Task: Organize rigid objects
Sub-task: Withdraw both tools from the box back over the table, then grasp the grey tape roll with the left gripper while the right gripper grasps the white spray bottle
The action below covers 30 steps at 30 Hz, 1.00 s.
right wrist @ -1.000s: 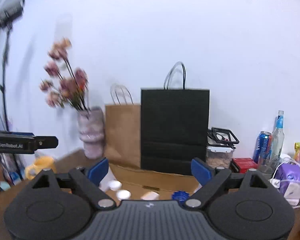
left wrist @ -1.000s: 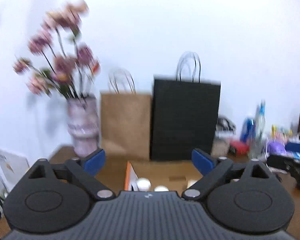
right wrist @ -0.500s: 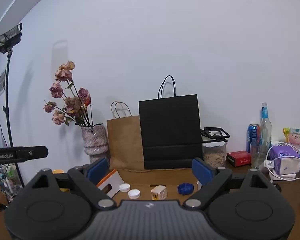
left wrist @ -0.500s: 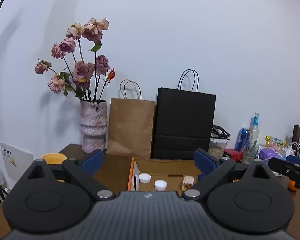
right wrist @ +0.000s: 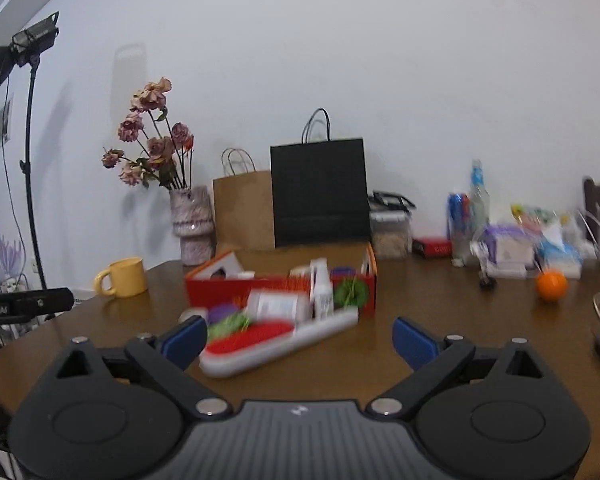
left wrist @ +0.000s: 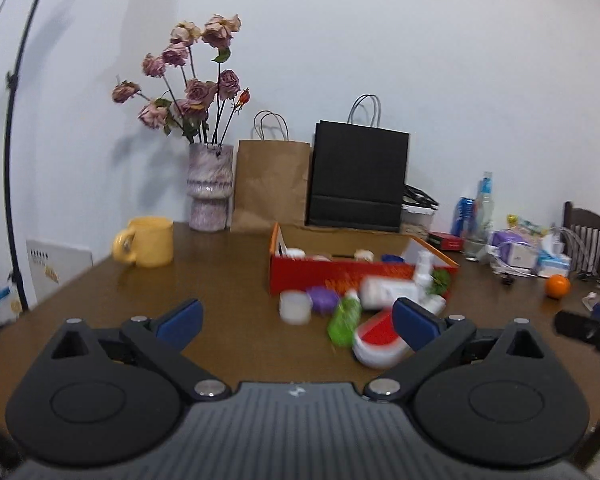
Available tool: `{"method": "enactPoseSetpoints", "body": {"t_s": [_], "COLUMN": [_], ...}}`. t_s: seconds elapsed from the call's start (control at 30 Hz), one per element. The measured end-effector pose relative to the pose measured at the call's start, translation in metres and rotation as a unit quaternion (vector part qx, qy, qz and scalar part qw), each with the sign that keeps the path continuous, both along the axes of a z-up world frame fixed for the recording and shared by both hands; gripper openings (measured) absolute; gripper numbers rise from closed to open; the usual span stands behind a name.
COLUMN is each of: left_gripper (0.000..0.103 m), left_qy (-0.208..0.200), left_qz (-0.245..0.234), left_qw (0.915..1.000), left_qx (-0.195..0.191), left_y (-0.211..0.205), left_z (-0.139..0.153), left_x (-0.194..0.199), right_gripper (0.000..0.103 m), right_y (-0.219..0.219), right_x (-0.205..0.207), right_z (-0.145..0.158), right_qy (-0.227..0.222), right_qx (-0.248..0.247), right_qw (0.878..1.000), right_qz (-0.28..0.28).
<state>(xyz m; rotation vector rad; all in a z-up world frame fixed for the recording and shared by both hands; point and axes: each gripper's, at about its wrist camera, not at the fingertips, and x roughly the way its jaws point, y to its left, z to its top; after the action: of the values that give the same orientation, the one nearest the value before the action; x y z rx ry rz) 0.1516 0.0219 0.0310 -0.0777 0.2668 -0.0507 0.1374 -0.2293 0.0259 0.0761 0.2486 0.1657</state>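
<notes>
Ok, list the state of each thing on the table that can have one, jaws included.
left gripper: jaws wide open, just been opening, nothing between them
right gripper: jaws wide open, just been opening, gripping nothing
red box: open, flaps up, small items inside
yellow mug: upright
vase: upright, holding flowers
brown bag: standing
black bag: standing
green bottle: lying down outside the box
orange: loose on the table
</notes>
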Motion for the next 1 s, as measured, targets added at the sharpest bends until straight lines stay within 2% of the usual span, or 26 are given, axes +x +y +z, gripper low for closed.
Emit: {"method": "enactPoseSetpoints", "body": {"t_s": [0.1,0.17,0.2,0.27,0.33,0.43,0.53,0.63,0.77,0.83,0.9,0.97,1.0], "left_gripper": [0.103,0.103,0.103,0.103,0.103,0.103,0.103,0.103,0.103,0.103,0.100,0.097,0.093], "left_qy": [-0.005,0.005,0.009,0.005,0.008,0.032,0.052,0.061,0.055,0.058,0.059,0.071,0.084], "left_qz": [0.029,0.015,0.003,0.011,0.016,0.014,0.015,0.010,-0.008,-0.035,-0.029,-0.035,-0.040], "left_qw": [0.9996,0.9999,0.9998,0.9992,0.9993,0.9992,0.9984,0.9980,0.9984,0.9970,0.9958,0.9948,0.9939], "left_qx": [-0.004,0.006,0.019,0.038,0.034,0.020,0.019,0.017,0.012,0.039,0.063,0.065,0.060], "left_y": [-0.006,-0.014,-0.018,-0.023,-0.023,-0.020,-0.019,-0.016,-0.010,-0.010,-0.010,-0.007,-0.006], "left_z": [-0.015,-0.022,-0.022,-0.023,-0.025,-0.030,-0.037,-0.036,-0.028,-0.028,-0.029,-0.032,-0.035], "left_x": [-0.043,-0.055,-0.054,-0.049,-0.041,-0.026,-0.008,0.016,0.062,0.096,0.129,0.167,0.185], "right_gripper": [0.101,0.101,0.101,0.100,0.099,0.095,0.095,0.094,0.088,0.088,0.087,0.079,0.076], "right_y": [0.003,0.005,0.006,0.009,0.009,0.007,0.007,0.003,-0.002,-0.002,-0.001,-0.001,-0.002], "right_x": [-0.037,-0.044,-0.043,-0.041,-0.037,-0.031,-0.021,0.000,0.040,0.067,0.099,0.132,0.151], "right_z": [-0.025,-0.034,-0.036,-0.037,-0.038,-0.042,-0.043,-0.041,-0.031,-0.024,-0.017,-0.015,-0.014], "right_qy": [0.016,0.038,0.041,0.035,0.033,0.044,0.051,0.059,0.059,0.053,0.047,0.043,0.046], "right_qx": [0.030,0.032,0.025,0.006,0.007,0.017,0.007,0.005,0.002,-0.006,-0.012,-0.013,-0.010], "right_qw": [0.999,0.999,0.999,0.999,0.999,0.999,0.999,0.998,0.998,0.999,0.999,0.999,0.999], "right_qz": [0.008,0.019,0.023,0.013,0.001,0.004,0.005,0.000,0.005,0.005,0.007,0.007,0.007]}}
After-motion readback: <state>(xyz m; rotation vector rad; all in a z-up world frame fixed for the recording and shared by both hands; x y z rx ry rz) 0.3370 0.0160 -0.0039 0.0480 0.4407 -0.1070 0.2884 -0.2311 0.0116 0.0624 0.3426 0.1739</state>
